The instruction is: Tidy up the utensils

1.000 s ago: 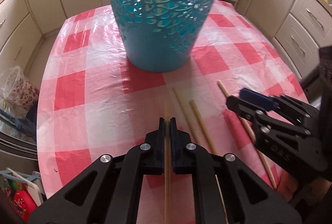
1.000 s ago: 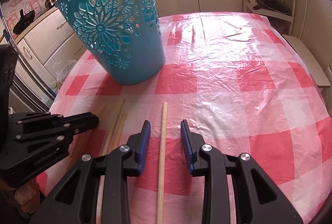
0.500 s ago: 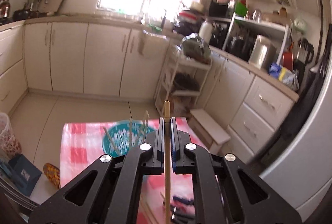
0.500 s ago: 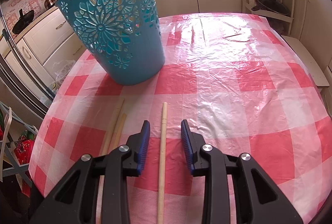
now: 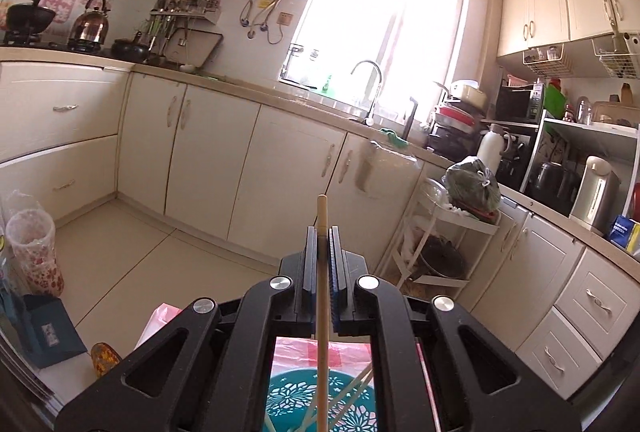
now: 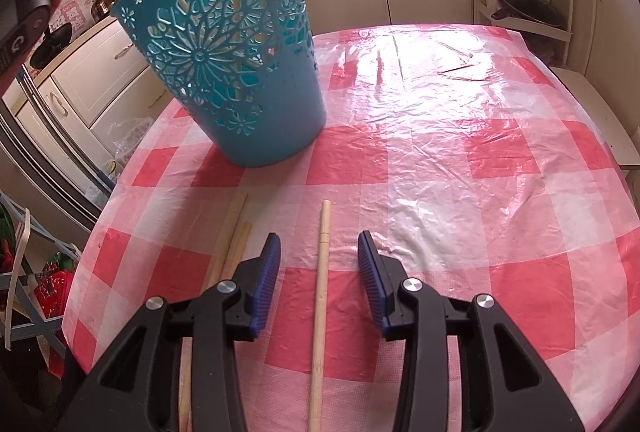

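A pale wooden chopstick [image 5: 322, 272] stands upright above a teal cut-out basket [image 6: 224, 72] already holding several sticks, while three more chopsticks [image 6: 322, 296] lie flat, roughly parallel, on the checked table [image 6: 480, 160] near the basket.

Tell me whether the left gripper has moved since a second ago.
Yes. The left gripper, shut on a chopstick, rose from the tablecloth to above the blue basket, now seen below it.
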The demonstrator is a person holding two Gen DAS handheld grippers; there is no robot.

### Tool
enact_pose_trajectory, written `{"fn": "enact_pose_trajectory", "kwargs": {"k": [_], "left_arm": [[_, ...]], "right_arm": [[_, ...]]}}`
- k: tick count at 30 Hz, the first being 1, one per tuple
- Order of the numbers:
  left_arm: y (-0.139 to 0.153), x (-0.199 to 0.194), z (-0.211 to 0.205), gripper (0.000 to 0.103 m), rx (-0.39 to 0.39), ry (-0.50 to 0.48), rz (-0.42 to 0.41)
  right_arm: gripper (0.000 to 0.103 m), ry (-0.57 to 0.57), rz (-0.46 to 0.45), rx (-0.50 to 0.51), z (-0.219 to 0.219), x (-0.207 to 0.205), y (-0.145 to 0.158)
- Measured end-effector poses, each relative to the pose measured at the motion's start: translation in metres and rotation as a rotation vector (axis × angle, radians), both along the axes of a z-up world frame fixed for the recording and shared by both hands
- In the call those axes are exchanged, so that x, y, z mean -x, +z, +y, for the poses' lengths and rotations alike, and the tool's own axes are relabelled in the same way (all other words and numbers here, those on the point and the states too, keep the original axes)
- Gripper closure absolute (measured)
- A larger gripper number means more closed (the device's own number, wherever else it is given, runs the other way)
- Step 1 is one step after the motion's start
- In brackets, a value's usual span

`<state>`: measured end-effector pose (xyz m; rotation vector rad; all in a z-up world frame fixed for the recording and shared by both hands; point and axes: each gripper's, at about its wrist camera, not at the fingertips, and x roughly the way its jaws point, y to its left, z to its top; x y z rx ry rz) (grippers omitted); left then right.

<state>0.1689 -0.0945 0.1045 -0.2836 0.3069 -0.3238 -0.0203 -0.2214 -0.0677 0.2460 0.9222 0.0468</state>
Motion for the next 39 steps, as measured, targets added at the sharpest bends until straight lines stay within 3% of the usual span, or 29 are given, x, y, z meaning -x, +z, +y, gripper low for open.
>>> {"fn": "enact_pose_trajectory", "kwargs": {"k": [10, 19, 22, 24, 27, 31, 37, 39], "left_arm": [[-0.033, 0.006, -0.002, 0.098, -0.065, 0.03, -0.007], [-0.049, 0.011, -0.011, 0.096, -0.17, -0.025, 0.044], [-0.048, 0.017, -0.005, 0.076, -0.187, -0.024, 0.061], [-0.042, 0.03, 0.008, 0.052, -0.177, 0.017, 0.037], [-0.032, 0.056, 0.043, 0.025, -0.133, 0.109, -0.007], [-0.045, 0.085, 0.092, 0.013, -0.108, 0.216, 0.025], [-0.135, 0.081, 0.128, 0.01, -0.114, 0.189, 0.342], [-0.16, 0.077, 0.124, 0.01, -0.12, 0.152, 0.414]], "right_arm": [[0.059, 0.003, 0.0, 0.003, 0.004, -0.002, 0.0], [0.059, 0.002, -0.001, -0.001, 0.005, -0.002, 0.0], [0.059, 0.001, -0.002, -0.008, 0.005, -0.002, 0.0], [0.059, 0.001, -0.003, -0.02, 0.002, -0.001, 0.0], [0.059, 0.001, -0.005, -0.04, -0.002, 0.0, 0.0], [0.059, 0.015, 0.002, -0.038, -0.005, 0.001, 0.001], [0.06, 0.029, 0.009, 0.042, 0.004, 0.004, 0.002], [0.066, 0.02, 0.01, 0.062, 0.006, 0.004, 0.001]]}}
